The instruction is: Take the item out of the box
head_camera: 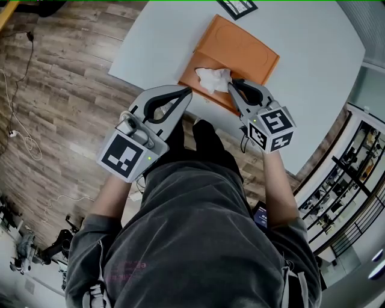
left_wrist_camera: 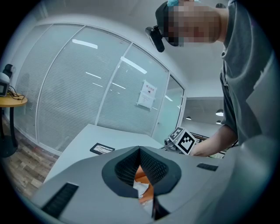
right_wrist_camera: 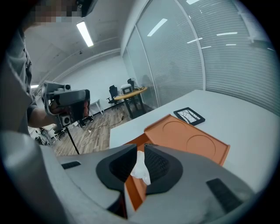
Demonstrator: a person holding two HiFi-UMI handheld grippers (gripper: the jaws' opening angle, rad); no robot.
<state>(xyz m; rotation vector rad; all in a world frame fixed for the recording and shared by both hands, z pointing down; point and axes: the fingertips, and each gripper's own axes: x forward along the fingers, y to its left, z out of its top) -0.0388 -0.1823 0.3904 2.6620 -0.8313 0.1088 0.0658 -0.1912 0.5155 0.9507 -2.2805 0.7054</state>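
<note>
Orange box [head_camera: 240, 54], opened out flat on the pale table [head_camera: 313, 72], close to the near edge and so within easy reach of both tools. Holds the white crumpled item [head_camera: 213, 79] at its near end, bunched up above the rim where jaws can get at it.

Right gripper [head_camera: 231, 84]: angled down onto the item from the right side, jaws parted only narrowly, white folds showing in the slot between them. Appears not yet clamped, though hard to be sure from the right gripper view whether the pads press the folds. Placed, by the look of it, to pinch the item and lift it clear; item not out of the box yet.

Left gripper [head_camera: 188, 91]: jaws closed tip to tip, gripping nothing, nose just beside the box's near left corner. Reads as a bracing post, ready to keep the light box from dragging along with the pull.

Hidden or unclear:
- lower part of the item and the box's near wall, masked by the jaws in both gripper views;
- depth of the box, and anything lying under the item;
- nature of the item: tissue, paper or cloth, not settled;
- black-framed card [head_camera: 237, 7] beyond the box, cut off at the top of the head view, print unreadable;
- table's near edge, covered by the person's grey shirt [head_camera: 198, 240].
</note>
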